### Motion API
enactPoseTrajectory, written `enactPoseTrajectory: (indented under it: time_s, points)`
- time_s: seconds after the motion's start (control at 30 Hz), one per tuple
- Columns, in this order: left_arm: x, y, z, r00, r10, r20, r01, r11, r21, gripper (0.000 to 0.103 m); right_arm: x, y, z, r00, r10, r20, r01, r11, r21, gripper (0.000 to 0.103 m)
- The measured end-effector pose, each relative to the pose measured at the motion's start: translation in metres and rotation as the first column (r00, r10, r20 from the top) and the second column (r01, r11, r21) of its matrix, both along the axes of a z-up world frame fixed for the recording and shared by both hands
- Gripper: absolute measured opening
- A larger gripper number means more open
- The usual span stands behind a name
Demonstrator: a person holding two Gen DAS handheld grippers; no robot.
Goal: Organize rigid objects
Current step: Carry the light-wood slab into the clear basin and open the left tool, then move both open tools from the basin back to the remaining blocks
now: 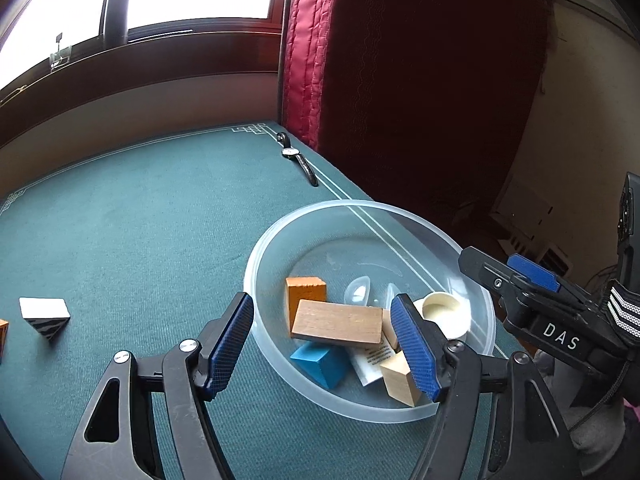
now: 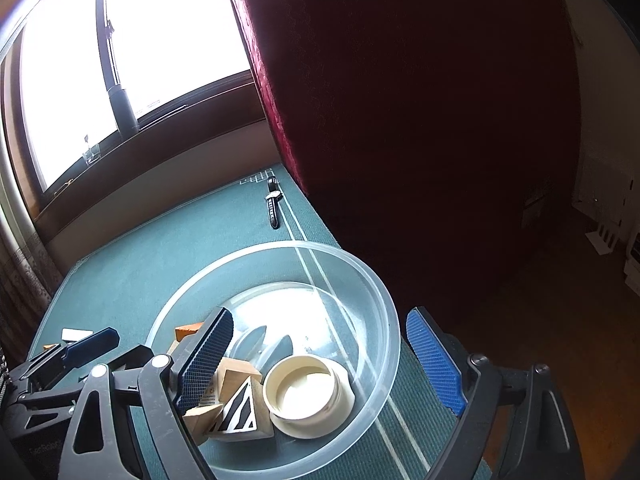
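Wooden blocks (image 1: 337, 322) heaped in bowl (image 1: 256, 254).

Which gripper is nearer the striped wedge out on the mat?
Left. The left gripper is beside the striped wedge; the right gripper straddles the bowl's far rim.

Inside the clear bowl (image 1: 256, 256), pale wooden block (image 1: 400, 380) partly hidden behind a blue finger pad (image 1: 412, 348); printed card (image 1: 370, 362) beneath the blocks, text too small to read. Left of the bowl, orange striped block (image 1: 2, 336) cut off by the left edge. Seen from the right wrist, orange block (image 2: 188, 330) mostly hidden behind a finger, bowl's near rim cut off at the bottom edge.
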State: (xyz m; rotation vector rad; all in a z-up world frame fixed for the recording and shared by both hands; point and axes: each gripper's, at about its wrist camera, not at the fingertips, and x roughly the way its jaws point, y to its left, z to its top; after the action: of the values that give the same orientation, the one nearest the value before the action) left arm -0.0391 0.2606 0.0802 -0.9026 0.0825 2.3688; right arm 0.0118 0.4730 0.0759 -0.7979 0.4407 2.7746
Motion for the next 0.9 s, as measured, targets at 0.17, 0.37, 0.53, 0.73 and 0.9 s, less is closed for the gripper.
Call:
enactPoseTrajectory:
  time_s: [0.17,0.37,0.53,0.73,0.9]
  points:
    - [-0.003,-0.012,0.001,0.999,0.042,-0.010,-0.042,0.999,-0.004,0.072,0.002,-0.003,0.001,1.000,0.004,-0.010,-0.004,1.000,0.016,0.093]
    - [-0.008,-0.039,0.001,0.991,0.131,-0.028,-0.132,0.991,-0.019,0.072,0.005,-0.009,0.001,1.000,0.010,-0.018,-0.009,0.999,0.039,0.094]
    - [-0.016,-0.069,0.001,0.977,0.213,-0.008,-0.213,0.977,0.012,0.072,0.007,-0.022,0.005,0.999,0.024,-0.041,-0.021,0.996,0.087,0.094]
    - [-0.019,-0.103,0.006,0.958,0.286,0.008,-0.286,0.957,0.055,0.072,0.010,-0.044,0.012,0.996,0.070,-0.063,-0.060,0.987,0.146,0.095]
    - [-0.017,-0.125,0.013,0.944,0.330,0.005,-0.329,0.941,0.074,0.072,0.008,-0.060,0.019,0.991,0.118,-0.070,-0.105,0.981,0.166,0.095]
